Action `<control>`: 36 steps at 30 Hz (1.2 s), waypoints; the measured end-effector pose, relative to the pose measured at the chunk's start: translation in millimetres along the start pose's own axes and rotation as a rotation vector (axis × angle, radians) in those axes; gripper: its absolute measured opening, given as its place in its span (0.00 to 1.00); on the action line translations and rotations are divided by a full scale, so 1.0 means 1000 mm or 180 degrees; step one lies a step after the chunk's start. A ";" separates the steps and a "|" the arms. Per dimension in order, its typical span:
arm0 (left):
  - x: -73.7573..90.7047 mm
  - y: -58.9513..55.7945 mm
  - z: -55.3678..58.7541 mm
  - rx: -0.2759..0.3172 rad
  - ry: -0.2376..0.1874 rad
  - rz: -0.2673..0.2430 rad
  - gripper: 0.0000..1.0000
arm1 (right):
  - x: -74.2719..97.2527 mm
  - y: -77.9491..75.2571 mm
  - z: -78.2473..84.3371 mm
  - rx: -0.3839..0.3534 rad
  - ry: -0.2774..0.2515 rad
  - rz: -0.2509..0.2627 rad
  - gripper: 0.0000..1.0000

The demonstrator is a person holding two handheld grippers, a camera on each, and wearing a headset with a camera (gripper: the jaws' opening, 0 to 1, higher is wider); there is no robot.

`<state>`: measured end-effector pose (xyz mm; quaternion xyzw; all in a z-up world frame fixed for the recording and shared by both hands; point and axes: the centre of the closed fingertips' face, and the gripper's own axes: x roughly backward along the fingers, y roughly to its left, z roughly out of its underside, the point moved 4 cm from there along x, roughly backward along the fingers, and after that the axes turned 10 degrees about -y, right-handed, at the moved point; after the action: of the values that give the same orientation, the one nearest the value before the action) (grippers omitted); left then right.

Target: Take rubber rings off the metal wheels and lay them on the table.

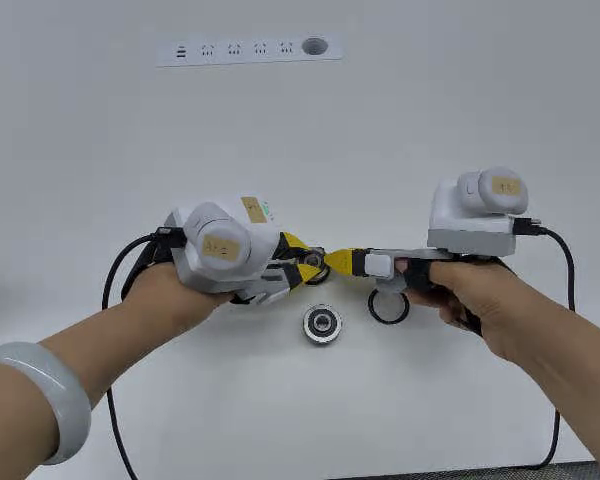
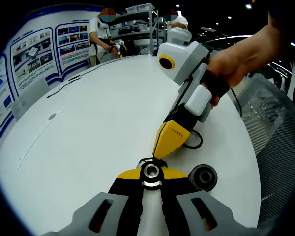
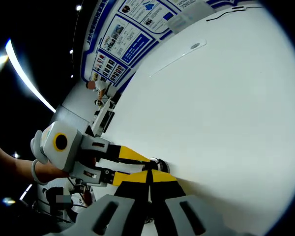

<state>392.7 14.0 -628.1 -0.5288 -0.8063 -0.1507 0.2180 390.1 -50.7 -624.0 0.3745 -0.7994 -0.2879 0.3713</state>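
- A pale bracelet point(image 1: 42, 395) sits on the left wrist at the near left; a black cable point(image 1: 115, 290) loops off behind that arm.
- The left hand point(image 1: 170, 295) holds the left gripper point(image 1: 305, 258) above the white desk point(image 1: 180, 140), pointing right.
- Its yellow-tipped jaws pinch a wheel point(image 2: 151, 172) from both sides. The left gripper view shows the wheel face-on: a bright metal hub with a round bore, and a dark band round it.
- The wheel is held off the desk, at the middle of the scene, between the two grippers.
- A second wheel point(image 1: 322, 324) lies flat on the desk, just near of the held one. It has a silver face with dark concentric bands, and nothing touches it.
- The right gripper point(image 1: 338, 262) points left, straight at the left gripper.
- Its yellow jaws are pressed together into one wedge, and the tip of the wedge meets the rim of the held wheel. Whether it nips the rubber there cannot be told.
- A loose ring point(image 1: 388, 306), a thin black loop, lies flat on the desk under the right gripper. It is right of the second wheel and apart from it.
- The right hand point(image 1: 475, 290) grips the right gripper's handle, with a cable trailing off to the right.
- A white power strip point(image 1: 250, 48) lies at the far edge of the desk.
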 end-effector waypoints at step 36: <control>0.009 0.000 -0.006 -0.0118 -0.0043 -0.0054 0.18 | -0.002 0.005 -0.002 -0.0076 -0.0124 0.0021 0.02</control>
<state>390.3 18.7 -618.4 -0.5269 -0.8093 -0.1638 0.2015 390.4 -46.7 -619.6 0.3616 -0.8043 -0.3034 0.3610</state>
